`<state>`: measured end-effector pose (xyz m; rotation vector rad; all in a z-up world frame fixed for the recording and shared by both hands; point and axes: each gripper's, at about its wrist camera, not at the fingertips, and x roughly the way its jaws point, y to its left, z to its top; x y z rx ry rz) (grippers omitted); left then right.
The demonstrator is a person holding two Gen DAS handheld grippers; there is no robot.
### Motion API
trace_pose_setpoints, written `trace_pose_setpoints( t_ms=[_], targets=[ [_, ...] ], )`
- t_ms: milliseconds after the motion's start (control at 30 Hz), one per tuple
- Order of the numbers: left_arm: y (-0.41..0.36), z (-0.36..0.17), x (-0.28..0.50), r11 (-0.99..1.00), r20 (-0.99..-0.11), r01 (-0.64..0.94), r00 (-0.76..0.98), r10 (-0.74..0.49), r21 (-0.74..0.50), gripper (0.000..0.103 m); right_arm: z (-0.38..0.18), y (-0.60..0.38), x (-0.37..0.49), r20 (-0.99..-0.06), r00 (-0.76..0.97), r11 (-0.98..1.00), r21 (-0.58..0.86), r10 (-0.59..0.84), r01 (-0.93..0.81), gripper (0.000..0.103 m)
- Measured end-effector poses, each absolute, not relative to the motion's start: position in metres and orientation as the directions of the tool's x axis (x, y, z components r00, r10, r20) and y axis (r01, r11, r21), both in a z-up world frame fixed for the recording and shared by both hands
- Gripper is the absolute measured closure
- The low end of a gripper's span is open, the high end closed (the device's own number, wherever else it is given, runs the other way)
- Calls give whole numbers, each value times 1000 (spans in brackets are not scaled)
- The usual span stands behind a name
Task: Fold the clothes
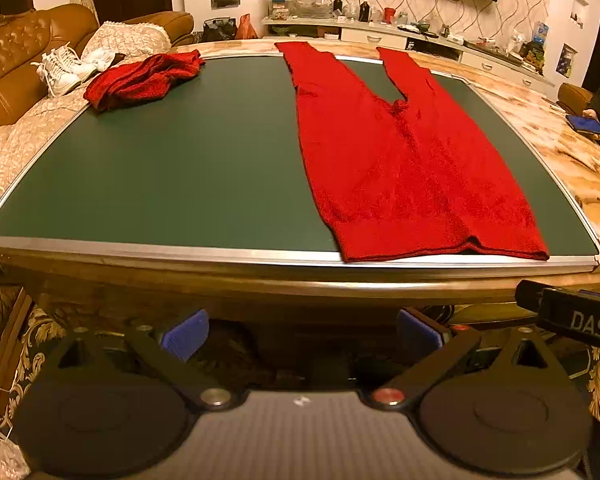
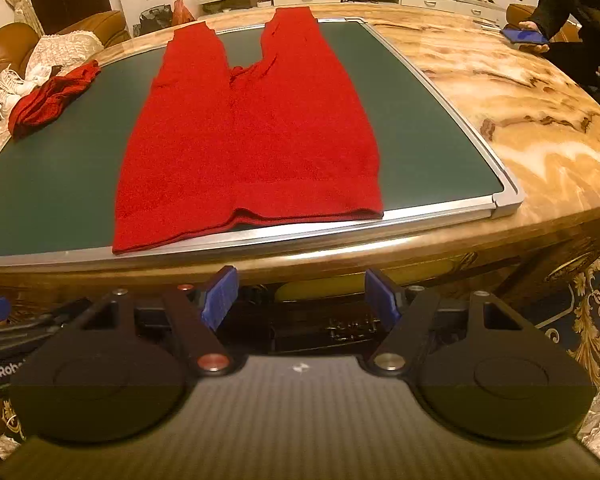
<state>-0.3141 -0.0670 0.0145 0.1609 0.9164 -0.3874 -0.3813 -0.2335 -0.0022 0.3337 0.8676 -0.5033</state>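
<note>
1. Red trousers (image 1: 412,168) lie flat on green mat (image 1: 172,160), waistband at near edge over the metal frame, legs spread in a V toward far side.
2. Second red garment (image 1: 144,80) sits bunched at mat's far-left corner; can't tell if folded or just dropped.
3. Left gripper (image 1: 300,336) + right gripper (image 2: 300,296): both spread wide, holding nothing, hanging off the near table edge (image 2: 520,120).
4. Judgement: trousers are unfolded, so a fold is due. To do it well: pinch waistband corner and the same side's cuff, carry one leg over the other, line up edges, keep fabric taut so no wrinkles.
</note>
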Motion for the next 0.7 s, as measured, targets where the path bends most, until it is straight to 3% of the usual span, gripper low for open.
trace_pose_setpoints(
  t_ms=[700],
  targets=[
    [-64,17,-320,908,-773,418,564,-290,-36,0,-1,-228,-389,-774,553,837,55,-309,545,25]
  ],
)
